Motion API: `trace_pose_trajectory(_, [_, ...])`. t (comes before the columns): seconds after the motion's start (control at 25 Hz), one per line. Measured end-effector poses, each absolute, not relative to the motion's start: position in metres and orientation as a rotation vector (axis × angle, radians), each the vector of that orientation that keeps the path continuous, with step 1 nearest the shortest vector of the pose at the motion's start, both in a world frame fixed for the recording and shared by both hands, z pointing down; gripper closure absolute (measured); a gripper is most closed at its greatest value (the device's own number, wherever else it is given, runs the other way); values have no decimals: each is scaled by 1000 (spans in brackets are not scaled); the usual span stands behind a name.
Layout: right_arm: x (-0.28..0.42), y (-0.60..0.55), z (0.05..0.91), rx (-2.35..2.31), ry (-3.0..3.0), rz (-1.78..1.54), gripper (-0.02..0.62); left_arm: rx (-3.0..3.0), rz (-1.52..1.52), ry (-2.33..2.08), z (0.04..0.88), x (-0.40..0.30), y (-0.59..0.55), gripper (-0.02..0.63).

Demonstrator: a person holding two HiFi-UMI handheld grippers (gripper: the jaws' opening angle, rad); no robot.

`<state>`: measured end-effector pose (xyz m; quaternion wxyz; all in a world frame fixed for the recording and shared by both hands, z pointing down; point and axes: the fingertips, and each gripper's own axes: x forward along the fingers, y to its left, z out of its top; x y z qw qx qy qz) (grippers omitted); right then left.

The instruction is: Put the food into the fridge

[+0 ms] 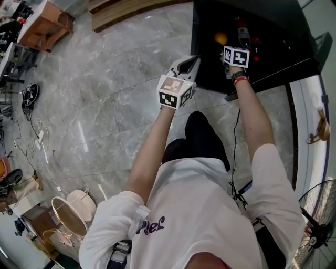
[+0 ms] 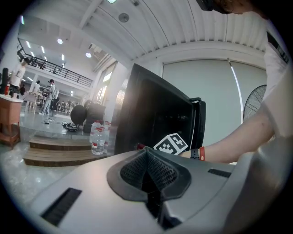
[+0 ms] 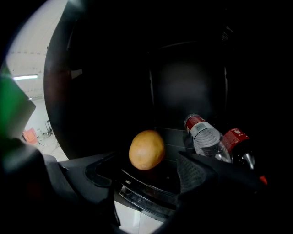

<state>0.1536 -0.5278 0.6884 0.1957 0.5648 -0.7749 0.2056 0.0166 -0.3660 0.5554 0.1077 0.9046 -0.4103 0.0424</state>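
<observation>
A yellow-brown, potato-like food point(image 3: 147, 150) rests on a dark shelf point(image 3: 151, 185) inside the black fridge point(image 1: 273, 47); the head view shows this food point(image 1: 221, 38) as a small orange spot. My right gripper point(image 3: 146, 171) reaches into the fridge with its jaws wide open. The food lies between and just beyond them, and neither pad touches it. Two bottles point(image 3: 204, 135) with red labels lie to the food's right. My left gripper point(image 2: 149, 171) is shut and empty. It hangs outside the fridge, left of the right gripper point(image 1: 239, 37).
The fridge door point(image 2: 151, 114) stands open to the left of my right arm. Water bottles point(image 2: 97, 139) stand on wooden steps point(image 1: 126, 10) beyond the fridge. A standing fan point(image 1: 317, 226) is at the lower right, beside a white counter edge point(image 1: 310, 131). Marble floor point(image 1: 105, 105) spreads to the left.
</observation>
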Motion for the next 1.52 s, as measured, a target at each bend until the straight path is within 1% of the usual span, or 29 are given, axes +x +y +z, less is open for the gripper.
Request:
trace_pose_trajectory(0.48, [167, -492, 667, 1605, -2171, 611, 218, 2650, 161, -1161, 544, 24, -343, 588])
trace_pose_trajectory(0.76, [165, -471, 643, 1604, -2175, 613, 230, 2627, 178, -1158, 528, 17, -329, 588])
trace_pose_trajectory(1.08, [163, -436, 608, 1593, -2162, 618, 267, 2613, 179, -1156, 495, 11, -309, 588])
trace_pose_trajectory(1.52, [162, -393, 584, 1544, -2135, 664, 327, 2580, 211, -1143, 469, 10, -285, 588])
